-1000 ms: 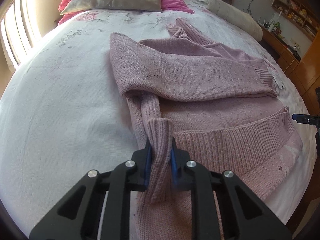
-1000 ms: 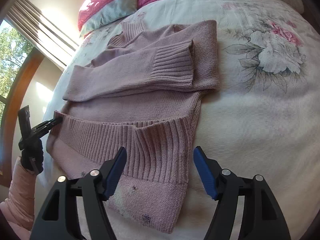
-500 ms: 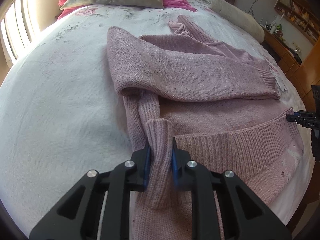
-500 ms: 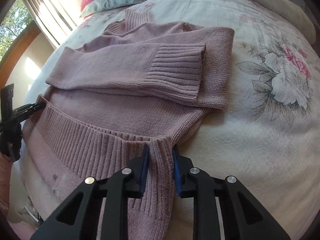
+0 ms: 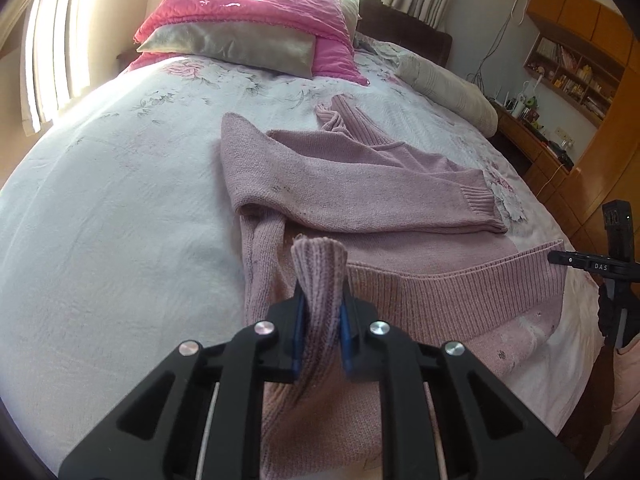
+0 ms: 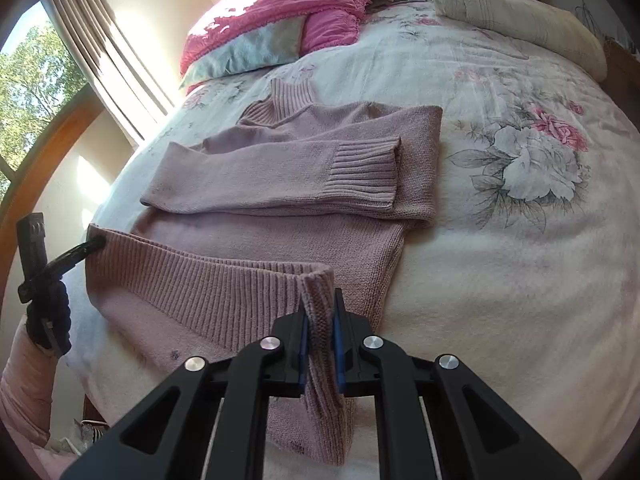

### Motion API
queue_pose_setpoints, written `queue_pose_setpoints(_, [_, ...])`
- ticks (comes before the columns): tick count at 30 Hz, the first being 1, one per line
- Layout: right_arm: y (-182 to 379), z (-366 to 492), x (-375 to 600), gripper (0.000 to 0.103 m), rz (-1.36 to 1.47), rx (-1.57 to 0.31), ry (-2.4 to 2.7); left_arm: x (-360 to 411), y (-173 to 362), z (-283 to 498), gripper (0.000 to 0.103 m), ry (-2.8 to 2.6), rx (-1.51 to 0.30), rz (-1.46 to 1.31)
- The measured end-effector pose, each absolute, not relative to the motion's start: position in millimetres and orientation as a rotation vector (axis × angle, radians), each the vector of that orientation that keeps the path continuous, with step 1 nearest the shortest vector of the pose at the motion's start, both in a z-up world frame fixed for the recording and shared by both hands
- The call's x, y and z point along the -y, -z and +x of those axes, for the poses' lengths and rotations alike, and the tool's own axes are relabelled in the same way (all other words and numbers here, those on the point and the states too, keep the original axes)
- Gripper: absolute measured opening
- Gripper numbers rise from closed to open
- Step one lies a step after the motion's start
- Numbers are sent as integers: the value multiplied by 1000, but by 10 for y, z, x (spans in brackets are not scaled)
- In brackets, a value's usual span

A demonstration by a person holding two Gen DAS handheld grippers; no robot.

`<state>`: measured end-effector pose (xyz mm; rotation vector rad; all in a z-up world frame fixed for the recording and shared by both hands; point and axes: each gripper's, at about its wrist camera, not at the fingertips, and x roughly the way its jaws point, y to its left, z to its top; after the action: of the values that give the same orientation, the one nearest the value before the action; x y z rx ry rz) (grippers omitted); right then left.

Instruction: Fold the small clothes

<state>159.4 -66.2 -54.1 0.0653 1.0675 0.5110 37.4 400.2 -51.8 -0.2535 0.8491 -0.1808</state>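
Sweater [image 6: 280, 184]: pink, lying on the bed [image 6: 520, 280]
Done: sleeves folded across
Left gripper [image 5: 320, 320]: pinching hem corner
Right gripper [image 6: 319, 344]: pinching other corner
Left to do: fold bottom up

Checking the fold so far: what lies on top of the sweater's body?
A sleeve lies folded across the sweater, its ribbed cuff near the right edge. Whether the other sleeve is tucked beneath it is hidden.

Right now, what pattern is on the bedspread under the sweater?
White bedspread printed with pink and grey roses, clearest in the right wrist view.
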Motion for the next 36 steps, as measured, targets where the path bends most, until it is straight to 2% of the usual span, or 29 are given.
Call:
queue_pose_setpoints(8, [65,1718,710,10,87,-970,-532,-4016,66,620,12,187,-756,-279])
queue_pose_setpoints(13, [-235,2264,675,10,84,-911,-508,-4037,-239,1218,12,171,-682,-280])
queue_pose_setpoints(17, [-251,2860,635,10,91,-915,-466,-4039,-258,1782,12,145,-665,-279])
queue_pose_setpoints(24, [289,3625,543,10,133,-1028,-428,-4076,258,2518,13,94,-776,-295])
queue_pose_setpoints(36, [1231,4114,532,10,153,-1184,-308,-4271,1182,2921,16,-54,-957,-264])
